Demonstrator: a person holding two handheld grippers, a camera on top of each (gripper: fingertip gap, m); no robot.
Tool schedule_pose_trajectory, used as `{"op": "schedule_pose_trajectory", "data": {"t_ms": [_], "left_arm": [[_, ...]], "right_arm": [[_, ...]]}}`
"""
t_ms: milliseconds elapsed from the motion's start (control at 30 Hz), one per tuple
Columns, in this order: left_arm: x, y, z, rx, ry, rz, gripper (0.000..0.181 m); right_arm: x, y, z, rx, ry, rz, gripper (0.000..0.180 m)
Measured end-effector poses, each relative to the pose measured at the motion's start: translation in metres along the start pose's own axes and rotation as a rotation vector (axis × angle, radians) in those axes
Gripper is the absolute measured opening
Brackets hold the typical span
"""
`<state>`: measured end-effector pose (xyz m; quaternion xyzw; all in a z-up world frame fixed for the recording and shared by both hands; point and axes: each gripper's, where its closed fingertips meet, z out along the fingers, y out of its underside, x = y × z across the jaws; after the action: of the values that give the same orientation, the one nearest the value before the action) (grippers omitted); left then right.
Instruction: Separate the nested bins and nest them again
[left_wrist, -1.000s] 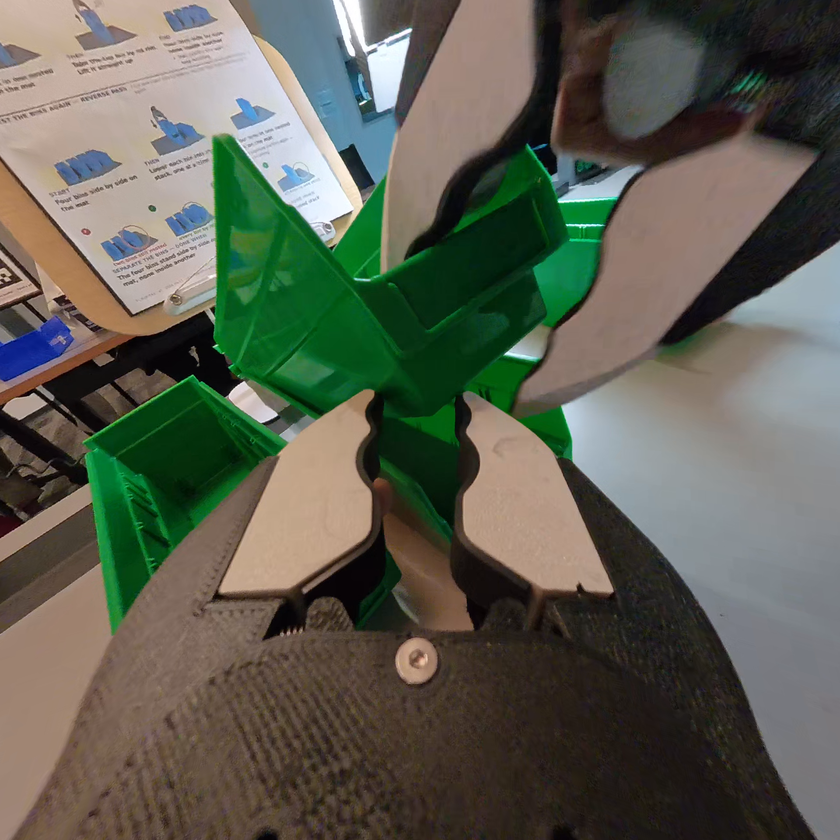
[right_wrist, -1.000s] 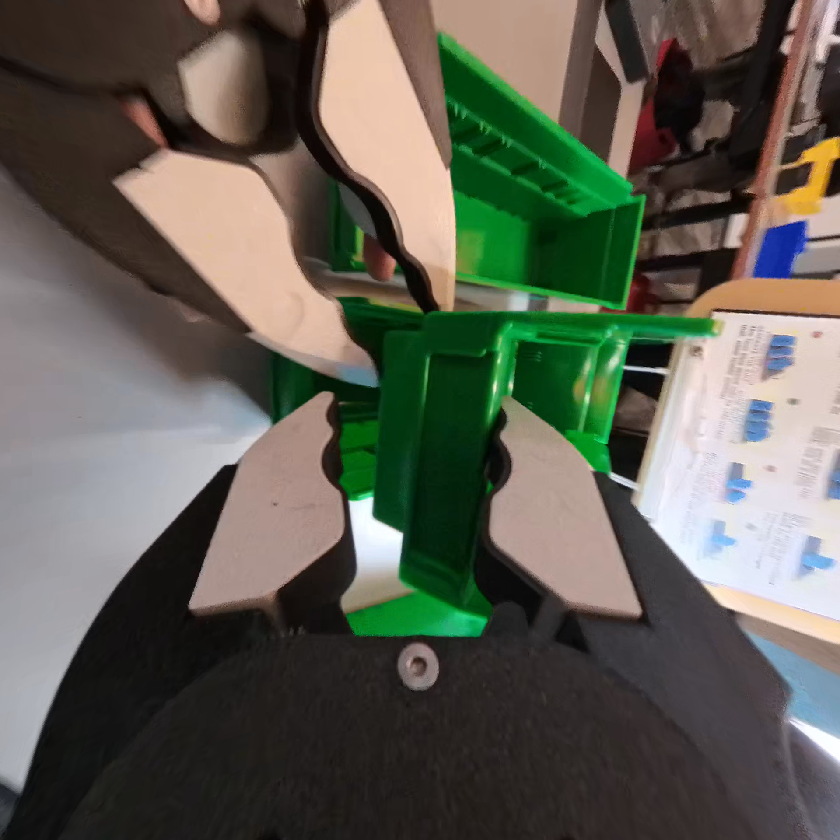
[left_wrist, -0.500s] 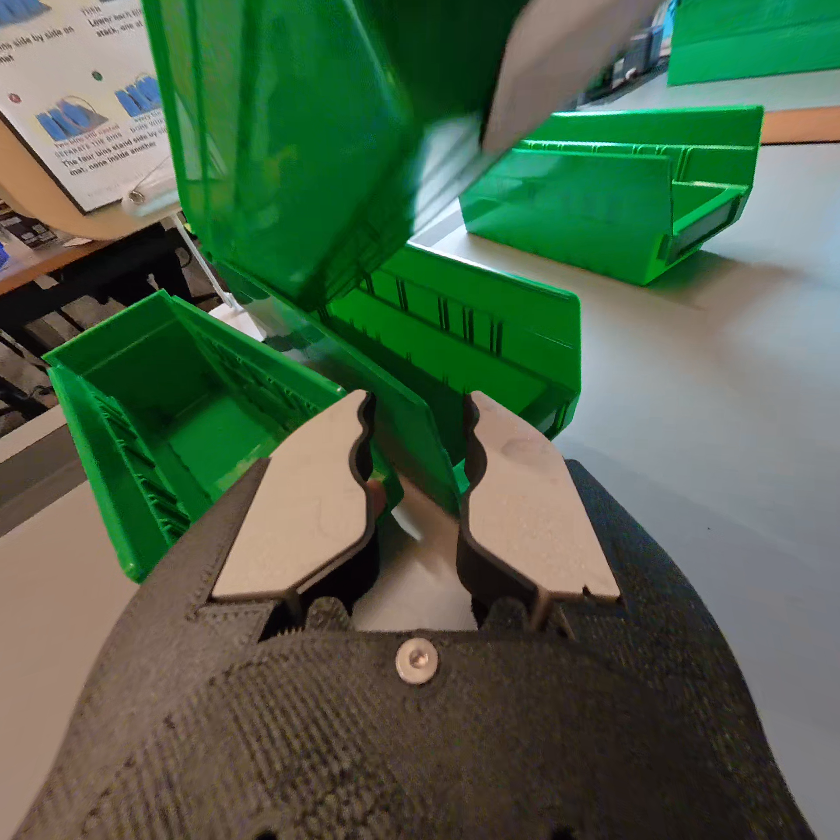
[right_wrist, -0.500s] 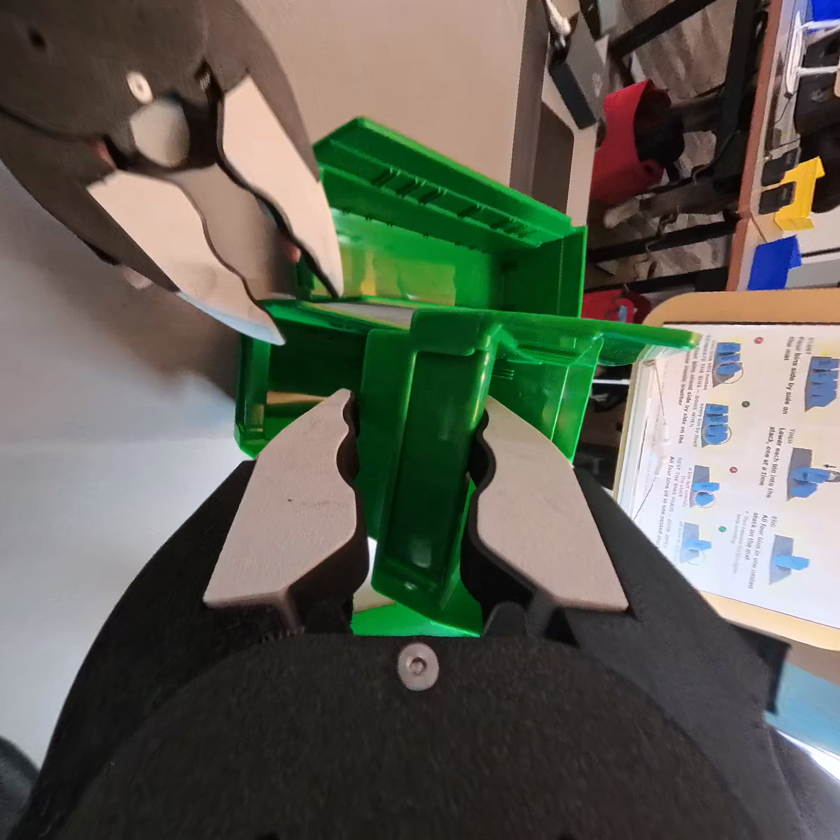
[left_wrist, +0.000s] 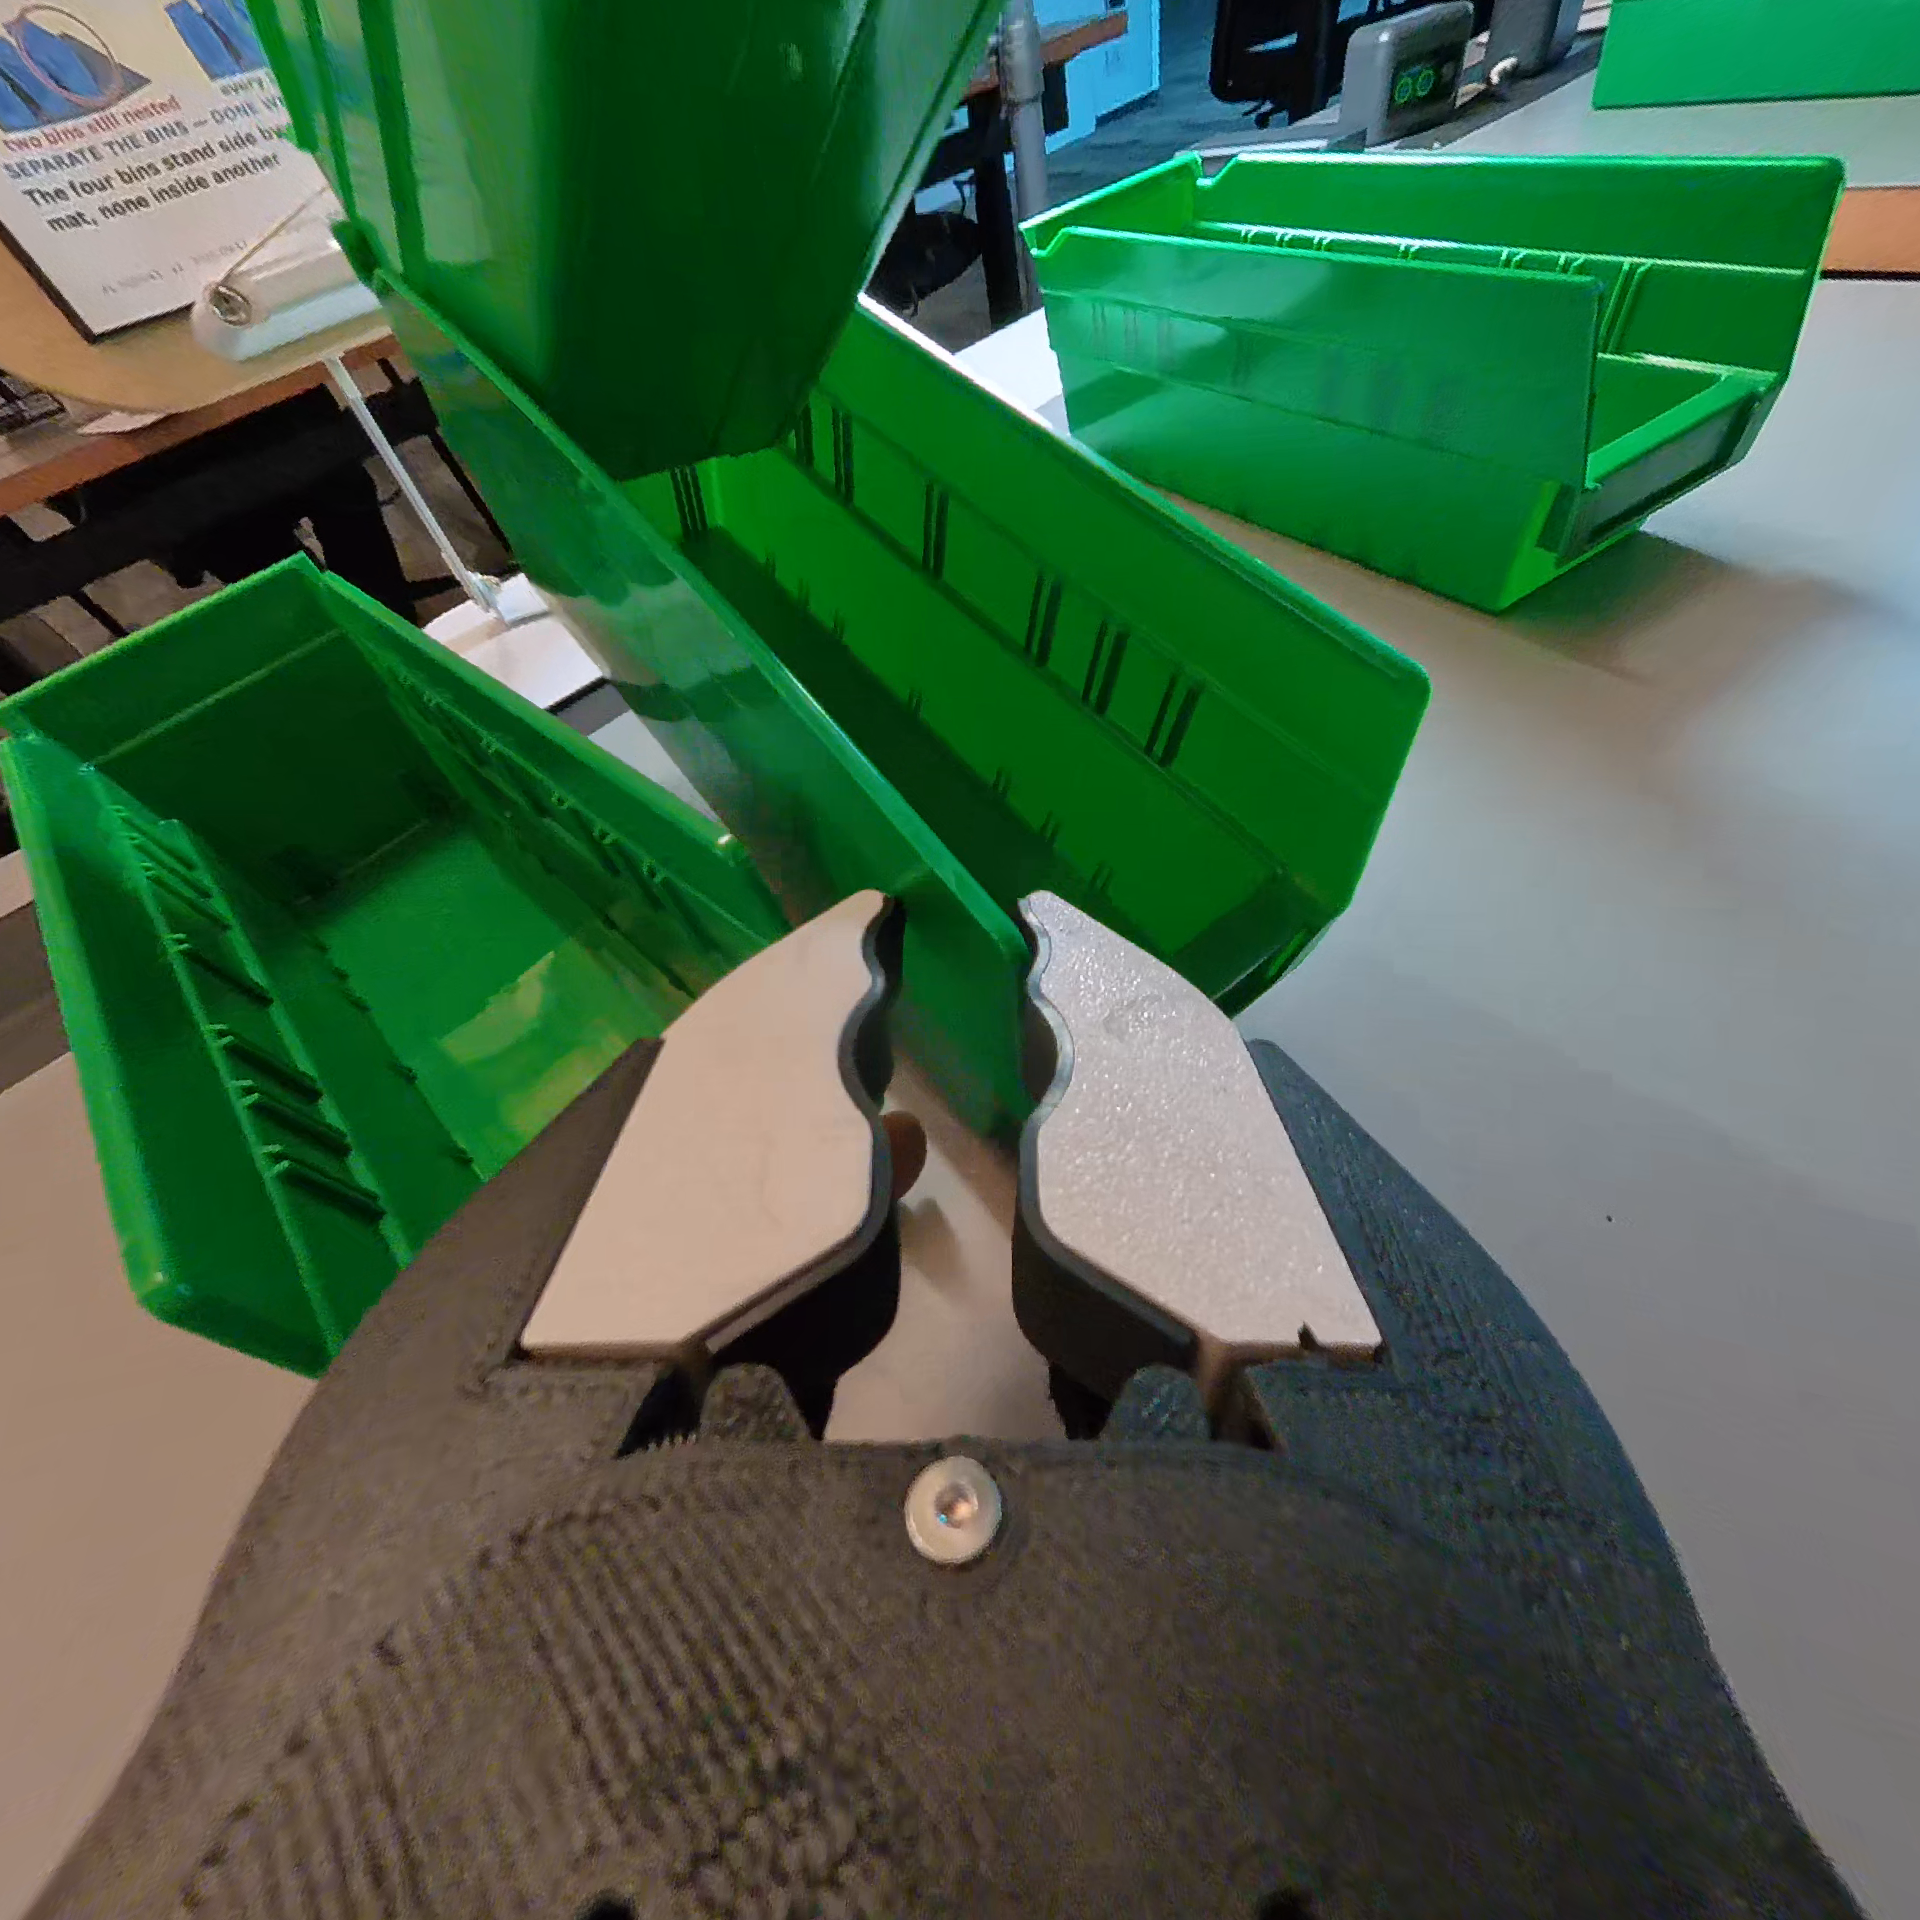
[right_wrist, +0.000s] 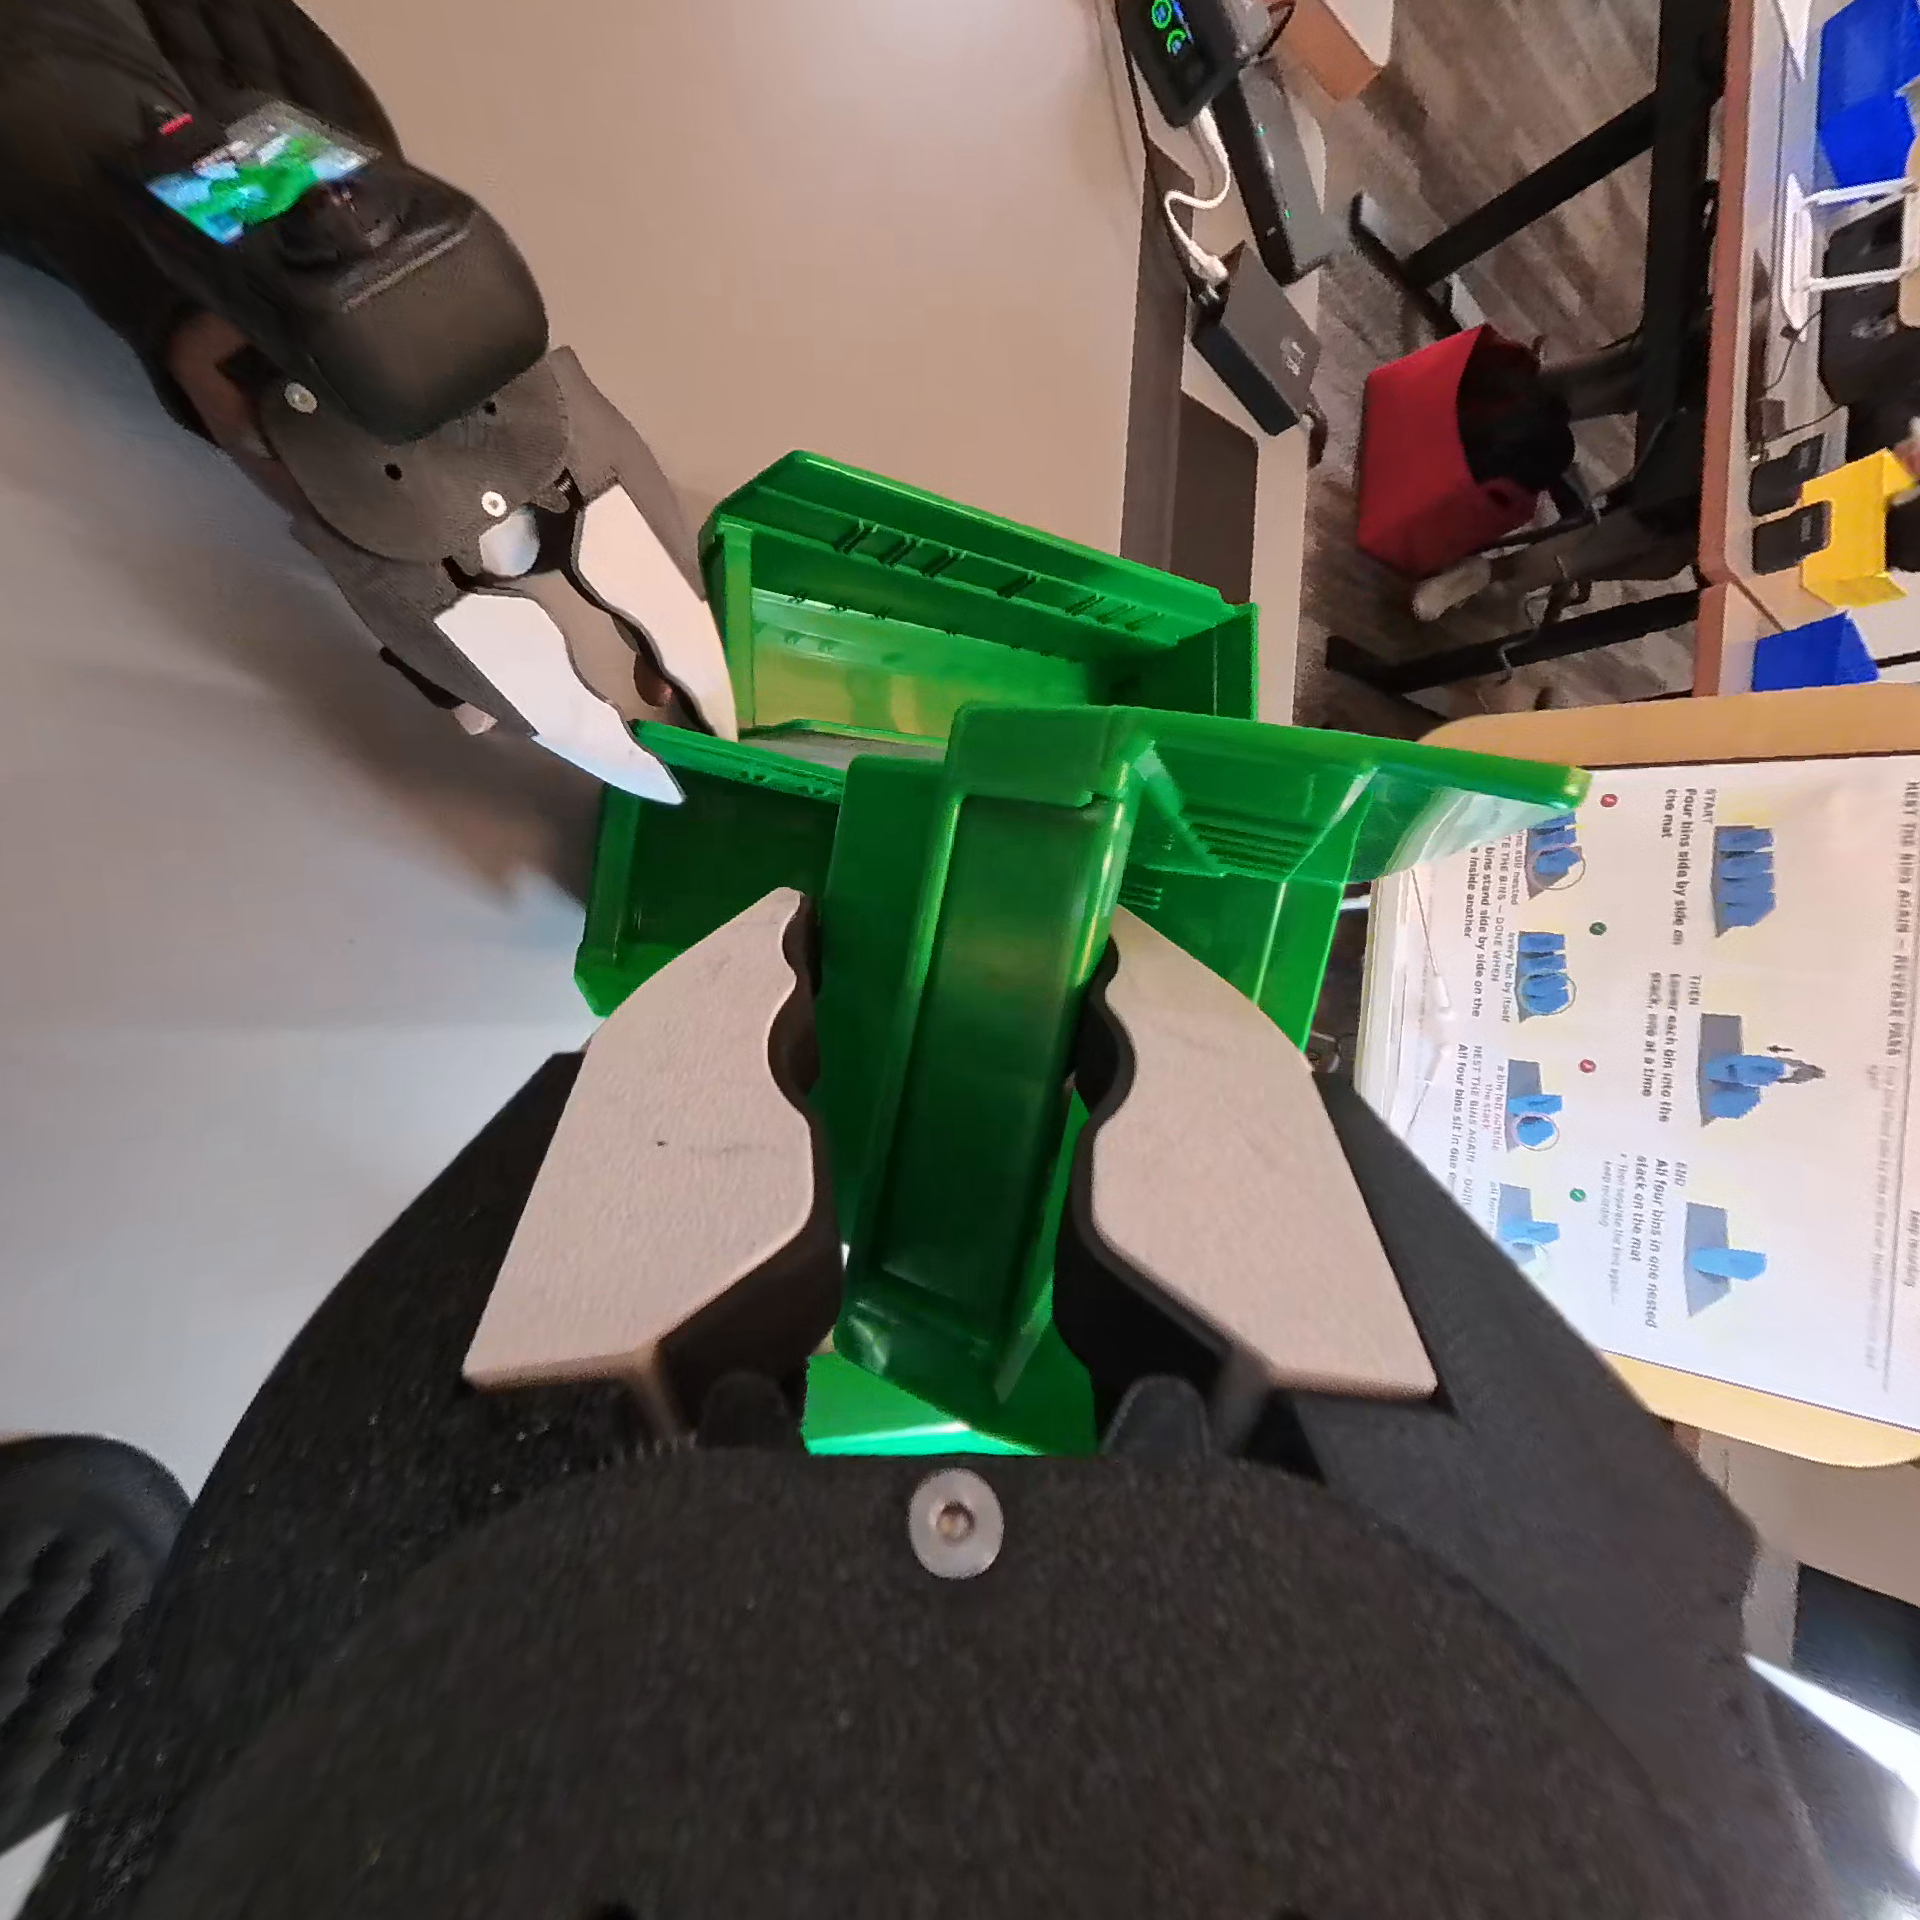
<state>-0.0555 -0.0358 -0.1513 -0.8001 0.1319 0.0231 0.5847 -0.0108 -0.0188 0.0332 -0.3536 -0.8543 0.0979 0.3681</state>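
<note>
Several green plastic bins are in view. My left gripper (left_wrist: 956, 920) is shut on the near wall of a tilted green bin (left_wrist: 1039, 665) on the grey table. My right gripper (right_wrist: 956, 925) is shut on the front lip of another green bin (right_wrist: 977, 1039) and holds it in the air above the tilted one. The lifted bin shows at the top of the left wrist view (left_wrist: 623, 208), clear of the lower bin. The left gripper also shows in the right wrist view (right_wrist: 691, 753), at the lower bin's rim (right_wrist: 644, 883).
An open green bin (left_wrist: 312, 935) lies to the left and another (left_wrist: 1403, 364) at the far right on the grey table (left_wrist: 1558, 935). An instruction sheet on a board (right_wrist: 1662, 1039) stands behind them. Desks, cables and floor clutter lie beyond the table edge. My hands' fingertips stand some 20 centimetres from each other.
The right gripper has lifted its bin up and out of the lower bin and drawn away from the left gripper. The left gripper has stayed clamped on the lower bin's wall.
</note>
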Motion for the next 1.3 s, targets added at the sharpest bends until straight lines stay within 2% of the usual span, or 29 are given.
{"op": "schedule_pose_trajectory", "data": {"t_ms": [133, 300, 400, 533, 733, 900, 1033, 1167, 1300], "left_arm": [[0.002, 0.010, 0.003, -0.058, 0.012, -0.032, 0.018], [-0.003, 0.011, 0.002, -0.048, -0.006, -0.063, 0.009], [0.001, 0.009, -0.001, -0.028, 0.010, -0.048, 0.012], [0.009, 0.003, -0.012, -0.023, 0.042, 0.013, 0.018], [0.025, 0.010, -0.030, -0.038, 0.114, 0.109, 0.020], [0.053, 0.025, -0.032, -0.034, 0.193, 0.244, 0.013], [0.062, 0.028, -0.015, -0.058, 0.180, 0.292, 0.002], [0.063, 0.021, 0.006, -0.061, 0.169, 0.291, 0.001], [0.057, 0.014, 0.025, -0.062, 0.157, 0.247, 0.001]], "right_arm": [[0.026, -0.003, -0.013, 0.006, 0.026, -0.012, 0.047], [0.049, -0.005, -0.031, 0.000, 0.092, -0.009, 0.047], [0.043, 0.020, -0.031, -0.111, 0.199, -0.055, 0.047], [0.018, 0.076, -0.025, -0.219, 0.306, -0.072, 0.047], [-0.069, 0.140, 0.009, -0.261, 0.253, -0.044, 0.047], [-0.122, 0.162, 0.057, -0.259, 0.273, -0.143, 0.048], [-0.125, 0.180, 0.095, -0.287, 0.332, -0.260, 0.047], [-0.113, 0.199, 0.116, -0.315, 0.324, -0.251, 0.046], [-0.107, 0.202, 0.116, -0.308, 0.319, -0.165, 0.062]]}}
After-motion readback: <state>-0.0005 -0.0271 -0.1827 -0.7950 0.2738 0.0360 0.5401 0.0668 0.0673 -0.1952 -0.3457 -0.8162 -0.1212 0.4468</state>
